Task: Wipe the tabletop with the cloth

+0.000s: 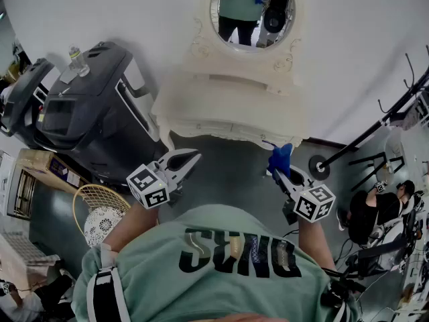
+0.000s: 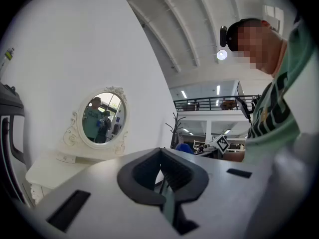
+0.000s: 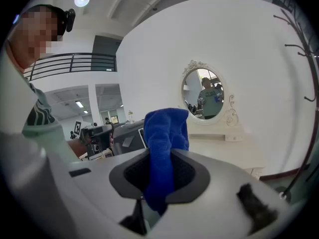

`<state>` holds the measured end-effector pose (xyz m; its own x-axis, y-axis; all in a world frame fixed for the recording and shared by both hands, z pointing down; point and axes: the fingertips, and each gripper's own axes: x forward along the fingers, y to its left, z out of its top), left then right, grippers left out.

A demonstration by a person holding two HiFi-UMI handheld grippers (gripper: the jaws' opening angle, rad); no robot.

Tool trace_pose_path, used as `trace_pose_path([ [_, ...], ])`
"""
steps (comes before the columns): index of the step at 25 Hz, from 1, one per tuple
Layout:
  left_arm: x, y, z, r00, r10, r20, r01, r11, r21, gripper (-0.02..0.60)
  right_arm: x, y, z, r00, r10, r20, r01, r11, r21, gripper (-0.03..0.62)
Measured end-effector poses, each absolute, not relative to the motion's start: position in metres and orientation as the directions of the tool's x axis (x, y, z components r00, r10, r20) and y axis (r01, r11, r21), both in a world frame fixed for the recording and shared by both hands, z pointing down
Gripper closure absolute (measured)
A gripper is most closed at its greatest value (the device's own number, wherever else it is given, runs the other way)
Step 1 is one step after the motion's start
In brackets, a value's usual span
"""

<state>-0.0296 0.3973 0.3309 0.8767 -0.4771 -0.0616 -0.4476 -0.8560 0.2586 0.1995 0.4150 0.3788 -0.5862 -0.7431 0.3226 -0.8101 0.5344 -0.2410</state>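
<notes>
A blue cloth (image 1: 280, 158) (image 3: 166, 133) sticks up from between the jaws of my right gripper (image 1: 281, 171) (image 3: 158, 169), which is shut on it. The white dressing table's top (image 1: 221, 106) (image 3: 219, 146) (image 2: 47, 172) lies ahead of both grippers, below an oval mirror (image 1: 251, 12) (image 3: 203, 94) (image 2: 102, 117). Both grippers hang in the air short of the table's front edge, over the grey floor. My left gripper (image 1: 190, 158) (image 2: 162, 158) is at the left with its jaws together and nothing between them.
A black treadmill-like machine (image 1: 87, 113) stands left of the table. A wicker stool (image 1: 100, 210) is at the lower left. A black coat rack (image 1: 375, 129) leans at the right, and a person (image 1: 375, 210) sits beyond it.
</notes>
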Motion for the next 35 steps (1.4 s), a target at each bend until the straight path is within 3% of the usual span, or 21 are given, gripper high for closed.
trace_pose_path([
  [18,0.01,0.398,0.322,0.876,-0.479,-0.065,-0.452,-0.859,0.241,0.572,0.228,0.415,0.372,-0.643,-0.714,0.278,-0.764,0.569,-0.305,0.516],
  [35,0.127,0.39,0.346,0.894,-0.447,0.01,-0.435,-0.865,0.25,0.572,0.329,0.403,0.405,-0.676,-0.677,0.292,-0.734,0.582,-0.35,0.516],
])
